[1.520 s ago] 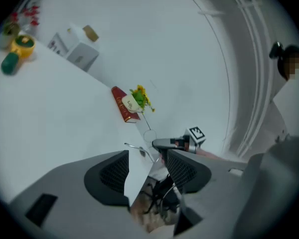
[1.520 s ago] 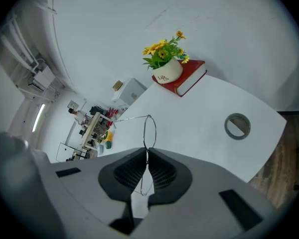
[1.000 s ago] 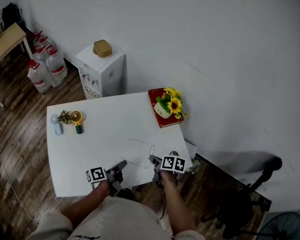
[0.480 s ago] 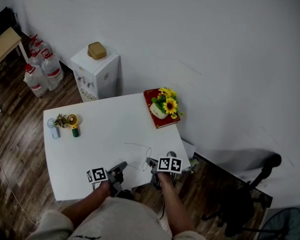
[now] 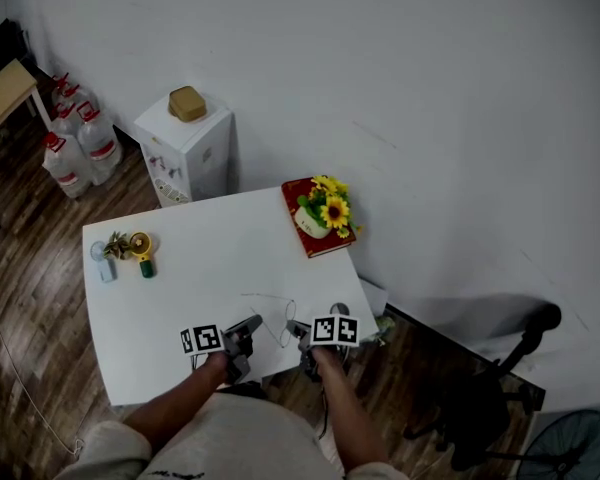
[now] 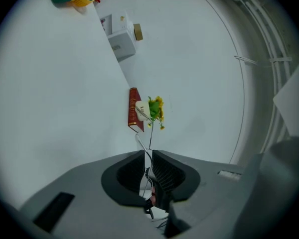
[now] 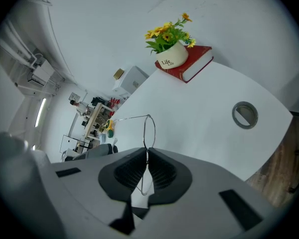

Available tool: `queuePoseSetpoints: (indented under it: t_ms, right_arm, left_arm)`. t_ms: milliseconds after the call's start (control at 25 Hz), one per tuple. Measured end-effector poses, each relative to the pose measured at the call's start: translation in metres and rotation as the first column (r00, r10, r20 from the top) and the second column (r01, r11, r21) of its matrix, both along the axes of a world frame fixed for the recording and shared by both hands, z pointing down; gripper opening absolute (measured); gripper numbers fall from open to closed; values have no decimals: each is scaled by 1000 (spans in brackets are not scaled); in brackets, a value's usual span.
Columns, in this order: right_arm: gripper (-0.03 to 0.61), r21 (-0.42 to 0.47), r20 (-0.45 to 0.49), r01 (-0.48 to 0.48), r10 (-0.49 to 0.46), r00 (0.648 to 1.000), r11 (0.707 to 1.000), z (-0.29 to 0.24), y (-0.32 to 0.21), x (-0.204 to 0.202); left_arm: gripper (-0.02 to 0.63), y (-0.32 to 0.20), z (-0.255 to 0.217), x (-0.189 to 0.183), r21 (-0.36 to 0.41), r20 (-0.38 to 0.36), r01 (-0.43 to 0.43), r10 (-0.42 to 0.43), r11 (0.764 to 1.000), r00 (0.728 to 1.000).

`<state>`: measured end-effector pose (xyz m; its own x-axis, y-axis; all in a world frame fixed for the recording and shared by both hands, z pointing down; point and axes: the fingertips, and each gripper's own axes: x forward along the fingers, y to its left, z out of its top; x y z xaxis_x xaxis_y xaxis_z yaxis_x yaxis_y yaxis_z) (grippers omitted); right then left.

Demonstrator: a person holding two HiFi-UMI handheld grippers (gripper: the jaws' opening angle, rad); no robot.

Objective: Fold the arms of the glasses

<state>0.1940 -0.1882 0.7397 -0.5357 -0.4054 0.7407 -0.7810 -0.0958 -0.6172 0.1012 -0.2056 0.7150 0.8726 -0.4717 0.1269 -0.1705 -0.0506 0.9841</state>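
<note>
Thin wire-framed glasses (image 5: 271,314) lie near the front edge of the white table (image 5: 180,288), between my two grippers. My right gripper (image 5: 302,330) is shut on the rim of one lens (image 7: 149,129), and one arm (image 7: 128,117) sticks out to the left. In the right gripper view (image 7: 146,156) the pads meet on the wire. My left gripper (image 5: 244,336) comes in from the left, pointing nearly level. Its jaws (image 6: 148,156) are closing with the glasses' other arm (image 6: 150,142) between them, and a thin gap still shows beside the wire.
A red book (image 5: 316,236) with a potted sunflower plant (image 5: 325,208) sits at the table's far right corner. A grey round lid (image 7: 244,115) lies at the right edge. Small yellow and green toys (image 5: 138,249) stand far left. A white cabinet (image 5: 190,148) and water bottles (image 5: 75,148) stand beyond.
My left gripper has moved right to the glasses and its jaws have narrowed around an arm. The right gripper has kept its hold and place.
</note>
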Motion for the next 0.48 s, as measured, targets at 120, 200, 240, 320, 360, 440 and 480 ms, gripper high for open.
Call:
queuePoseSetpoints:
  t_ms: [120, 200, 240, 320, 360, 440, 480]
  right_arm:
    - [18, 3, 5, 14, -14, 1000, 1000, -2, 2, -4]
    - [18, 4, 10, 21, -21, 1000, 1000, -4, 3, -7]
    - [18, 4, 14, 23, -23, 1000, 1000, -5, 3, -8]
    - [18, 2, 19, 26, -26, 999, 1000, -6, 4, -9]
    - [18, 1, 21, 27, -27, 999, 1000, -6, 5, -10]
    - [18, 2, 26, 32, -32, 999, 999, -7, 6, -13]
    - [18, 3, 28, 36, -36, 999, 999, -8, 6, -14]
  left_arm:
    - [43, -5, -3, 9, 16, 17, -31, 31, 999, 999]
    - [40, -7, -4, 13, 21, 28, -52, 51, 998, 998]
    - [38, -8, -4, 16, 22, 32, -61, 60, 998, 998]
    - [37, -9, -4, 21, 24, 40, -77, 76, 997, 996]
    - [35, -10, -4, 23, 24, 43, -83, 82, 996, 996]
    - [32, -10, -5, 27, 23, 47, -95, 94, 995, 994]
    - [29, -10, -5, 29, 24, 49, -101, 100, 995, 994]
